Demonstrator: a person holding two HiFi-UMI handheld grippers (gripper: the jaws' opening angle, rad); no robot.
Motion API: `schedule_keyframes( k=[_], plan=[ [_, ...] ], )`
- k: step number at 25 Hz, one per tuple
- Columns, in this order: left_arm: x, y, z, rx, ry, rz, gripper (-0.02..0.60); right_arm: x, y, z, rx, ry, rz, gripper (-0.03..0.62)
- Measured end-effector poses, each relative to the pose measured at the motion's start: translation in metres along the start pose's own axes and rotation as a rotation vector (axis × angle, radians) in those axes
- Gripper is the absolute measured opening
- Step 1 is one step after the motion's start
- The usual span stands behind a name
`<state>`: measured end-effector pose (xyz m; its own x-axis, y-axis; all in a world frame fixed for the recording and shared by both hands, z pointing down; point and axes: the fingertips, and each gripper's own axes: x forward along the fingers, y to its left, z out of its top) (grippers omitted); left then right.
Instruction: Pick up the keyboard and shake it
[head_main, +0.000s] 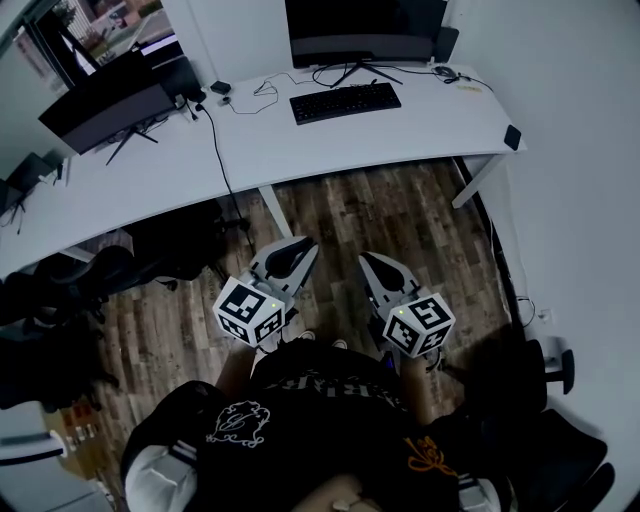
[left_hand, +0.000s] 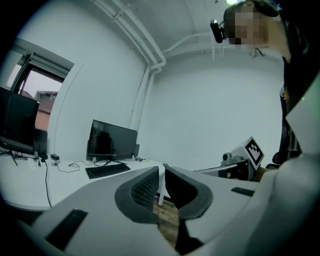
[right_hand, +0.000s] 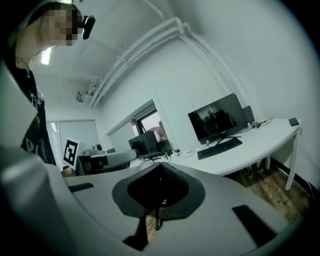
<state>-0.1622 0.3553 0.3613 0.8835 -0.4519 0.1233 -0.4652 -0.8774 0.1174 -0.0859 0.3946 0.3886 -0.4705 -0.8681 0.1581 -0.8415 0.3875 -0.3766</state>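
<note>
Closest in, the person stands with both tools held low in front of the body, pointing forward and slightly down. The left tool (head_main: 300, 250) has its jaws drawn almost together, with only a thin slit between the ribbed pads and nothing in it. Only the floor and a white desk leg show through the gap in the left gripper view. The right tool (head_main: 369, 260) has its jaws pressed fully together and is likewise empty. Neither tool touches anything.

Beyond the tools lies a stretch of bare wooden floor (head_main: 390, 205), and past that the long white desk (head_main: 300, 150). The keyboard (head_main: 345, 102) lies flat on the desk, well apart from both tools, just in front of a dark monitor (head_main: 360, 30) and beside some loose cables (head_main: 262, 92).

Judging from this, the task is at its very start. The approach has not been made and the keyboard is untouched. The next move calls for the person to cross the floor to the desk and spread the jaws of at least one tool wide enough to take an edge of the keyboard. Because the keyboard is long and flat, a grip at each end would probably steady it best for shaking. Whether it has a cable that would drag cannot be told from here.
</note>
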Motion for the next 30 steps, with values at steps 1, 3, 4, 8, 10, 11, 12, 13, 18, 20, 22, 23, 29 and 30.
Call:
schedule_keyframes(
  k=[1, 3, 4, 8, 10, 11, 12, 13, 18, 20, 22, 23, 29, 30],
  plan=[
    [0.001, -0.001, -0.002, -0.001, 0.002, 0.004, 0.048, -0.002, -0.002, -0.002, 0.008, 0.000, 0.004, 0.009],
    [0.003, -0.003, -0.005, -0.006, 0.009, 0.014, 0.048, -0.005, -0.007, -0.007, 0.024, 0.003, 0.010, 0.009],
    [0.005, -0.004, -0.007, -0.009, 0.015, 0.018, 0.048, -0.006, -0.010, -0.009, 0.031, 0.005, 0.012, 0.009],
    [0.014, 0.002, -0.016, -0.020, 0.039, 0.029, 0.048, 0.001, -0.028, -0.016, 0.056, 0.020, 0.017, 0.009],
    [0.016, 0.010, -0.019, -0.027, 0.049, 0.043, 0.048, 0.010, -0.035, -0.018, 0.069, 0.030, 0.021, 0.009],
    [0.018, 0.017, -0.019, -0.030, 0.052, 0.052, 0.048, 0.015, -0.039, -0.018, 0.075, 0.031, 0.024, 0.009],
    [0.021, 0.023, -0.019, -0.033, 0.055, 0.059, 0.048, 0.020, -0.042, -0.016, 0.080, 0.033, 0.027, 0.009],
    [0.026, 0.031, -0.019, -0.037, 0.057, 0.065, 0.048, 0.026, -0.046, -0.014, 0.082, 0.035, 0.028, 0.009],
    [0.063, 0.080, -0.018, -0.051, 0.062, 0.057, 0.048, 0.070, -0.080, -0.002, 0.084, 0.044, 0.013, 0.009],
    [0.087, 0.105, -0.019, -0.056, 0.067, 0.040, 0.048, 0.093, -0.099, 0.005, 0.085, 0.047, -0.004, 0.009],
    [0.113, 0.131, -0.016, -0.053, 0.075, 0.021, 0.048, 0.120, -0.120, 0.016, 0.084, 0.054, -0.023, 0.009],
    [0.125, 0.145, -0.012, -0.048, 0.077, 0.011, 0.048, 0.136, -0.129, 0.023, 0.084, 0.056, -0.031, 0.009],
    [0.190, 0.232, 0.015, -0.017, 0.079, -0.059, 0.048, 0.230, -0.173, 0.067, 0.089, 0.051, -0.051, 0.009],
    [0.199, 0.248, 0.017, -0.017, 0.080, -0.062, 0.048, 0.244, -0.180, 0.073, 0.086, 0.053, -0.056, 0.009]
  ],
)
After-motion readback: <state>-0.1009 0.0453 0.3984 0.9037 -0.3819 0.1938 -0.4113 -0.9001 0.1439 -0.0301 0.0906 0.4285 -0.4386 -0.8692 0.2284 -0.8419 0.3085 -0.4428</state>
